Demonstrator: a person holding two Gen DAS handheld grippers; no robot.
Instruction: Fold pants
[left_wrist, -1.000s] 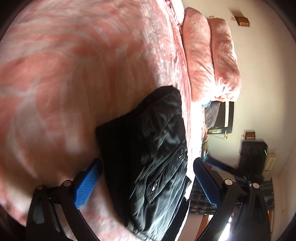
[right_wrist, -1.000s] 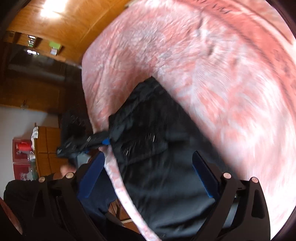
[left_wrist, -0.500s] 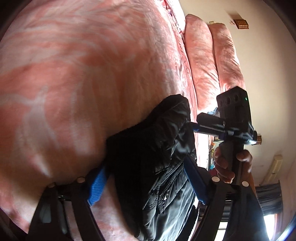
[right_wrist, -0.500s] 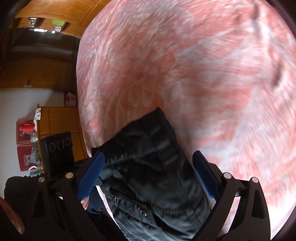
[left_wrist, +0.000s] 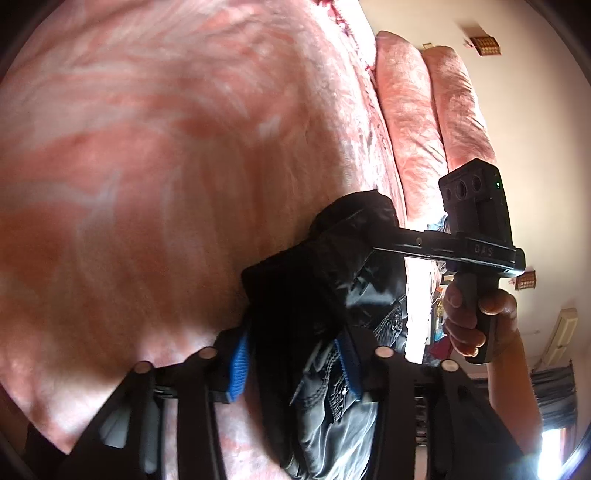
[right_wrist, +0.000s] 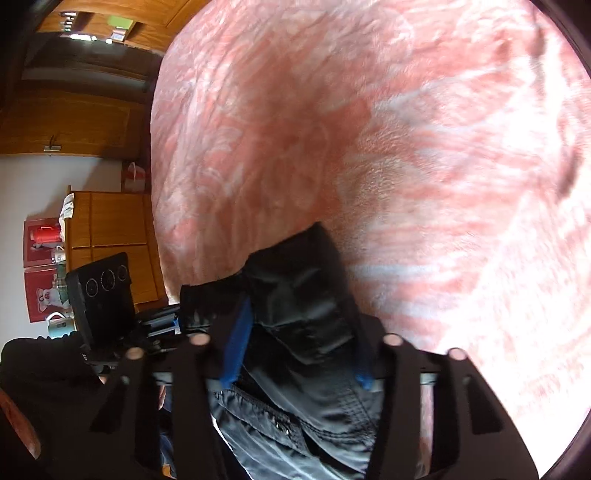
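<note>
The black pants (left_wrist: 325, 280) lie bunched near the edge of a bed with a pink patterned cover (left_wrist: 166, 147). My left gripper (left_wrist: 291, 358) is shut on a fold of the pants, its blue pads pressing the cloth from both sides. In the same view my right gripper (left_wrist: 373, 243) reaches in from the right and bites the far end of the fold. In the right wrist view my right gripper (right_wrist: 299, 350) is shut on the pants (right_wrist: 299, 295), and my left gripper (right_wrist: 173, 325) holds the cloth at the left.
Two pink pillows (left_wrist: 428, 122) lie at the head of the bed. A wooden cabinet (right_wrist: 110, 229) and wooden doors (right_wrist: 74, 122) stand beyond the bed's edge. The pink cover (right_wrist: 406, 147) stretches wide past the pants.
Both grippers have moved onto the pants and gone from open to shut on them. The right gripper came into the left wrist view and reached the fold's far end.
</note>
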